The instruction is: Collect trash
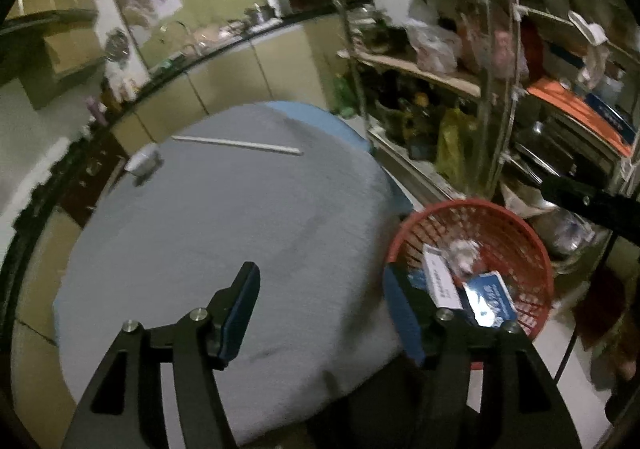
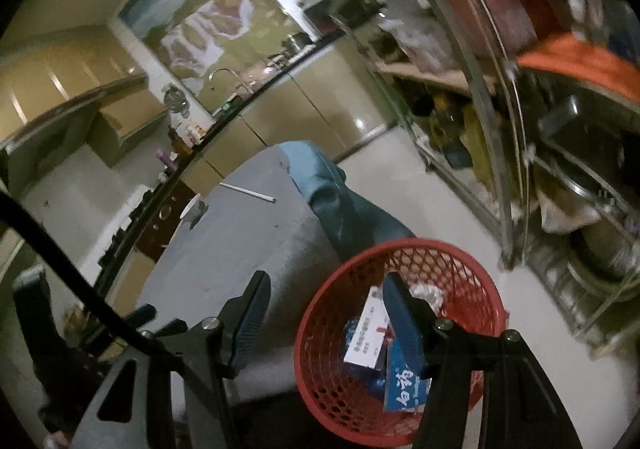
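Judging the collecting well along but not finished. Sitting on the floor just beside the grey-covered table [image 1: 208, 233]: red mesh basket [image 1: 532, 253], already holding a white box [image 1: 438, 281], a blue carton [image 1: 490, 299] and a crumpled white wad [image 1: 464, 251]. Still lying on the cloth at the far side: a long white stick [image 1: 236, 144], looking like a straw or chopstick, and, near the far left edge, a small white cup-like piece [image 1: 144, 163], too blurred for naming surely. Both appearing as leftover trash, well apart from the basket.

Hovering over the near edge of the table, left gripper [image 1: 320, 301], jaws standing open, gripping nothing, only bare cloth between the blue pads. Hanging above the basket's near rim, right gripper [image 2: 324, 313], jaws likewise parted and empty, one finger crossing in front of the boxes inside.

Remaining, by this reading: reaching across for the stick and the small white piece, then dropping each into the basket
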Tool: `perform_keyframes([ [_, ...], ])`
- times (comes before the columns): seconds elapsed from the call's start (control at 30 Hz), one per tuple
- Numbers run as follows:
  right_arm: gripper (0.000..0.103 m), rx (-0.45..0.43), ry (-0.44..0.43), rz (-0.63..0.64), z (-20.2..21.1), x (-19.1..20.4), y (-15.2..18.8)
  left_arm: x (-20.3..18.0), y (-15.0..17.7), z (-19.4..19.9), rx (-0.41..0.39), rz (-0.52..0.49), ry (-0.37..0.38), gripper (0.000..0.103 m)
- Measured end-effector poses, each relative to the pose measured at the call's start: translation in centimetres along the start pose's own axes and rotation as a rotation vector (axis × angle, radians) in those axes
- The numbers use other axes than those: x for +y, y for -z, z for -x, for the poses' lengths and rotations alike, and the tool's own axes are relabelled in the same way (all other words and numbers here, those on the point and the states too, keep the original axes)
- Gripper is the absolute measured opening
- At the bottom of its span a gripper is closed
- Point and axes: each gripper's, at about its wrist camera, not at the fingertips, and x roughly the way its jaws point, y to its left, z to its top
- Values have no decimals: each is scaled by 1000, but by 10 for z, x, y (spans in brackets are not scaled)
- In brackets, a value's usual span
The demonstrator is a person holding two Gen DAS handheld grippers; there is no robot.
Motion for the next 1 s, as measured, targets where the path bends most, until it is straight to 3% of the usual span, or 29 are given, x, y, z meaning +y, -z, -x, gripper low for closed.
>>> perform_keyframes([
  [0.43,62,-28,-36,240,7,94,4,68,8,50,-87,146,-133,65],
  [0.73,62,-30,-92,363,12,163,21,128,33,80,-99,281,-250,65],
  [1.0,62,-14,-163,470,13,234,49,177,61,113,-130,340,-333,65],
])
